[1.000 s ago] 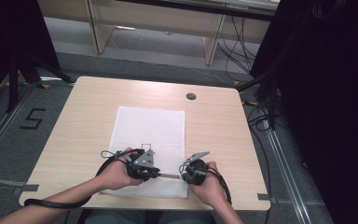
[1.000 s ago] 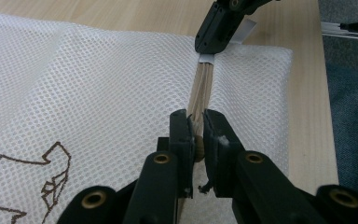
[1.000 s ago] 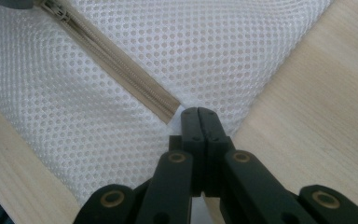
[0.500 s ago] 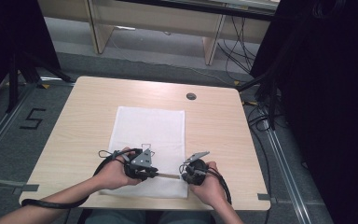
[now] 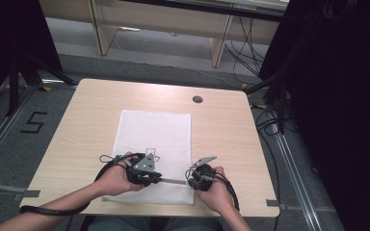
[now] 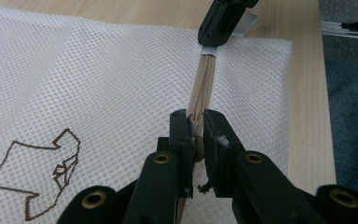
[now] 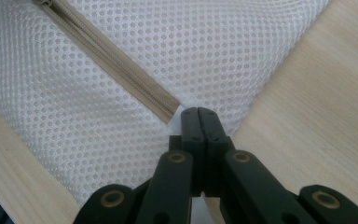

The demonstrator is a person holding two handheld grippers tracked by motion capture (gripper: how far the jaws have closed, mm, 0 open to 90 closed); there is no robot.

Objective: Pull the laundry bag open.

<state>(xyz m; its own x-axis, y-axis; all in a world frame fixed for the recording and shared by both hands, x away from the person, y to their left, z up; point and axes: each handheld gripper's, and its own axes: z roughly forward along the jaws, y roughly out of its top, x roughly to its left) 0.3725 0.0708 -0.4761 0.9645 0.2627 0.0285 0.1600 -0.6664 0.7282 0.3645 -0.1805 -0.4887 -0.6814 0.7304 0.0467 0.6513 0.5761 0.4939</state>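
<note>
Zipper (image 6: 204,86) runs along the mesh bag's (image 5: 154,134) near edge; your left gripper (image 6: 196,133) clamps it, your right gripper (image 7: 198,122) probably pinches its end tab. Pull unevenly and the tape could slip free.

A white mesh bag (image 5: 154,149) lay flat on the table, long side running away from the person. A brown line drawing (image 6: 37,177) marked its upper face. A beige zip (image 6: 204,84), closed, ran along the near edge, pulled up taut between its two ends.
</note>
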